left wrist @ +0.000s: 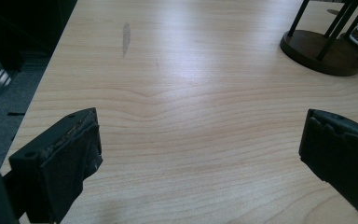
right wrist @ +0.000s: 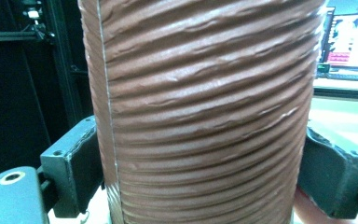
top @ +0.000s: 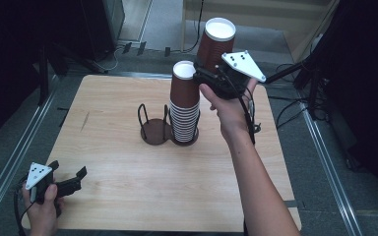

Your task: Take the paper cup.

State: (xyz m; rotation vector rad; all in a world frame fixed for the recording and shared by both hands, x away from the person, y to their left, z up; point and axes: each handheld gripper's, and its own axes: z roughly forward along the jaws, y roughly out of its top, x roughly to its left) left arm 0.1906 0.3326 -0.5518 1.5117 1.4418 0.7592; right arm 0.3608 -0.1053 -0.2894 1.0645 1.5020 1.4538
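The brown paper cup (top: 215, 45) is held up in the air by the right gripper (top: 211, 78), above the far half of the bench (top: 128, 196) and a little to the right of the cup stack (top: 184, 105). The cup is upright with a slight tilt, and its white inside shows at the open top in the high view. In the right gripper view the ribbed brown wall of the cup (right wrist: 205, 112) stands between the two black jaws, and both jaws press against its sides, so this gripper is closed around the cup. The person's right hand (top: 229, 108) holds the gripper from below, and the grey three-cornered plate sits on top of it.

The cup stack stands in the right ring of a dark wire holder (top: 153, 132) near the middle of the bench. The top cup of the stack is also brown with a white inside, and under it many white rims are packed close together. The left ring of the holder has no cups in it.

The left gripper (top: 69, 179) rests at the near left corner of the bench, well apart from the holder, in the person's left hand (top: 42, 209). Its jaws stand wide apart with bare wood between them, as the left gripper view shows; the base of the holder (left wrist: 319, 56) is seen there at the upper right.
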